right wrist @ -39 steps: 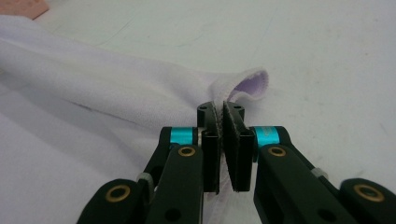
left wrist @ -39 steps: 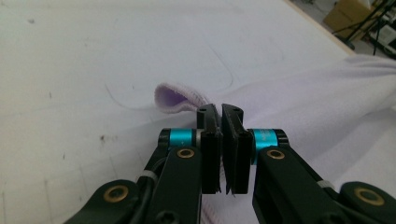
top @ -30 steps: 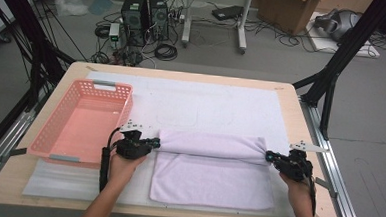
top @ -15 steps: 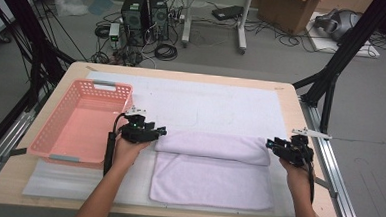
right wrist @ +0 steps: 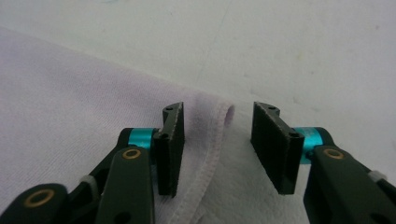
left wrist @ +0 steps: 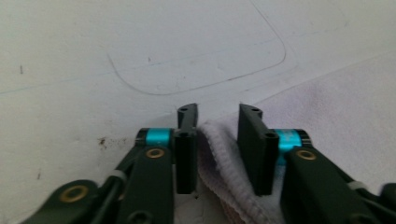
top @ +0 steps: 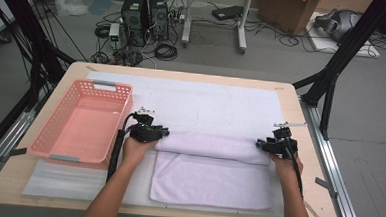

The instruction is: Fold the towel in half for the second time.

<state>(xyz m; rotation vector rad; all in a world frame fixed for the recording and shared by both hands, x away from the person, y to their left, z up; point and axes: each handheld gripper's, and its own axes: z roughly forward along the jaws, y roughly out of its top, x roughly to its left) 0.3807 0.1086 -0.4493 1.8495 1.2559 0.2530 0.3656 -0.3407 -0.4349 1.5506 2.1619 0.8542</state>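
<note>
Towel (top: 213, 167), pale lilac, lies on the white mat (top: 216, 107) at the near middle of the table (top: 292, 93), its far part folded over into a doubled band. Left gripper (top: 155, 132) sits at the band's left end; its jaws, just closing, straddle the towel's edge (left wrist: 219, 154) without pinching it. Right gripper (top: 265, 144) sits at the right end; its jaws, just opening, stand apart around the hem (right wrist: 212, 135). Pink basket (top: 80, 125) stands left of the towel.

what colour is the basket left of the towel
Salmon pink basket, clearest in the high view.
</note>
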